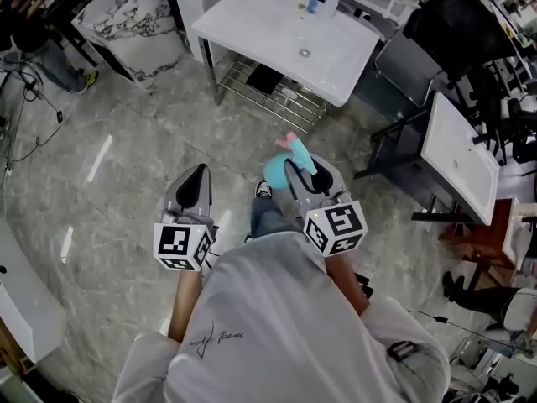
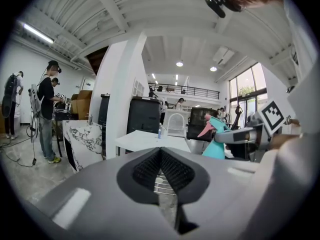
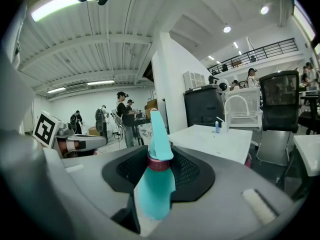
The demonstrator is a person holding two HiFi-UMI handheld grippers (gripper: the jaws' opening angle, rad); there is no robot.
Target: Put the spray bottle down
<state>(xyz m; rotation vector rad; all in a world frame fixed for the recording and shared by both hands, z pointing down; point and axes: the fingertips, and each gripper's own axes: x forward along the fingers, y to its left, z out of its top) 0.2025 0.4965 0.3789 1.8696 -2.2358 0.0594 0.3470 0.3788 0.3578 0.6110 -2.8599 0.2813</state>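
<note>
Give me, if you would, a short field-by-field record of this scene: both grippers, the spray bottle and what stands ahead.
right gripper: shut on the spray bottle
left gripper: jaws together, nothing between them
spray bottle: teal with a pink trigger, upright in the jaws, in the air, not yet put down
ahead: white basin counter on a metal frame, small blue bottle at its far edge
floor: grey marble-look tiles

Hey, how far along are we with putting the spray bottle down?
Nothing is finished yet. The teal plastic spray bottle with a pink trigger is in hand, clamped in the right gripper's jaws. Left: reach a surface, perhaps the white table ahead, set it down and release.
</note>
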